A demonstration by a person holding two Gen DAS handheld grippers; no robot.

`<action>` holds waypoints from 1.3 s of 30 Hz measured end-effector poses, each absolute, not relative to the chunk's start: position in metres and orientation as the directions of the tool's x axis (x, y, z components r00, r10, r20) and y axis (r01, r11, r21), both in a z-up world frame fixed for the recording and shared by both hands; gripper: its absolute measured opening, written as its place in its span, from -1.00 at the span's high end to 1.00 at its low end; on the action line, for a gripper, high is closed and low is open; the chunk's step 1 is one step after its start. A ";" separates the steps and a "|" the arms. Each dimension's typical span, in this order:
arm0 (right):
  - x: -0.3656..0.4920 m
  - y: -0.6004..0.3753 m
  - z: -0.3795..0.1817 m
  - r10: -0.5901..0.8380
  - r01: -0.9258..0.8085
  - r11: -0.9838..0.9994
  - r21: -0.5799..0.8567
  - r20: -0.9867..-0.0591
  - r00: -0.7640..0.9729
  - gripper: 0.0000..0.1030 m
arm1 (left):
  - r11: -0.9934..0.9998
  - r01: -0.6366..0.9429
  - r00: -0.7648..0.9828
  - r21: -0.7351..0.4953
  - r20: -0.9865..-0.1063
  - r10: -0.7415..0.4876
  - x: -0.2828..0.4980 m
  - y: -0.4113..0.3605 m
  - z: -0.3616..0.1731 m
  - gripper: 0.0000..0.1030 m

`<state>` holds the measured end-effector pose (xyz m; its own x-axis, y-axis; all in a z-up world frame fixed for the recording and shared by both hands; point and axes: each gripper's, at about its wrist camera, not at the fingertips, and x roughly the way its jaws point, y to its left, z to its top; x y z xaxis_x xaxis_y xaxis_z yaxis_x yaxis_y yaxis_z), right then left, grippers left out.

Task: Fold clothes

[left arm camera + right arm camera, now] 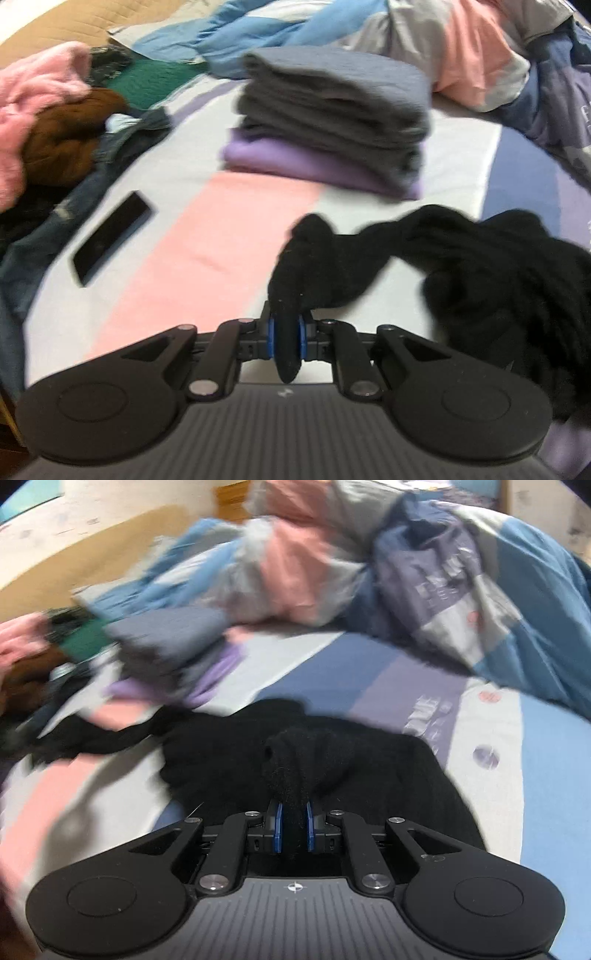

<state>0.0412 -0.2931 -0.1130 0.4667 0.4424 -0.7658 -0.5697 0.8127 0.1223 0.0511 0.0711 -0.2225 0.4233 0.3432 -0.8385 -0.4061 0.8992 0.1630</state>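
A black fuzzy garment (461, 266) lies bunched on the striped bed sheet (207, 236). My left gripper (287, 332) is shut on one end of it, with black cloth pinched between the blue pads (271, 338). In the right wrist view the same black garment (229, 753) spreads over the bed, and my right gripper (294, 827) is shut on a raised fold of it. Beyond the left gripper sits a folded stack: grey pieces (332, 99) on a purple one (317, 166).
Unfolded clothes are heaped at the left: pink fleece (33, 107), a brown knit (66, 140), a green knit (155, 79) and jeans (74, 206). A black phone (112, 236) lies on the sheet. A crumpled duvet (424, 576) fills the back and right.
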 end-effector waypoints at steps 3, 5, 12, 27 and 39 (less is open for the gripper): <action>-0.010 -0.310 -0.120 0.390 -0.605 0.788 0.119 -0.856 0.340 0.81 | 0.866 -0.439 0.383 0.240 -0.822 0.422 0.022 0.100 -0.215 0.75; -0.033 -0.327 -0.130 0.313 -0.578 0.810 0.097 -0.905 0.287 0.81 | 0.820 -0.478 0.339 0.314 -0.796 0.502 0.002 0.122 -0.210 0.75; -0.084 -0.384 -0.163 0.036 -0.414 0.910 -0.031 -0.987 0.154 0.92 | 0.647 -0.621 0.139 0.444 -0.749 0.648 -0.048 0.217 -0.211 0.74; 0.006 -0.395 -0.186 0.374 0.169 0.870 0.464 -0.842 0.389 0.42 | 0.586 -0.676 0.078 0.447 -0.747 0.660 -0.074 0.243 -0.198 0.74; 0.008 -0.434 0.058 0.487 -0.091 0.751 0.654 -0.455 0.745 0.83 | 0.743 -0.629 0.441 0.229 -0.682 0.583 -0.019 0.231 -0.045 0.74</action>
<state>0.0079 -0.4344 0.0582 0.7454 0.4868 -0.4553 -0.0909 0.7509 0.6541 -0.0187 0.2310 -0.0446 0.4411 0.5832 -0.6821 -0.6287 0.7432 0.2288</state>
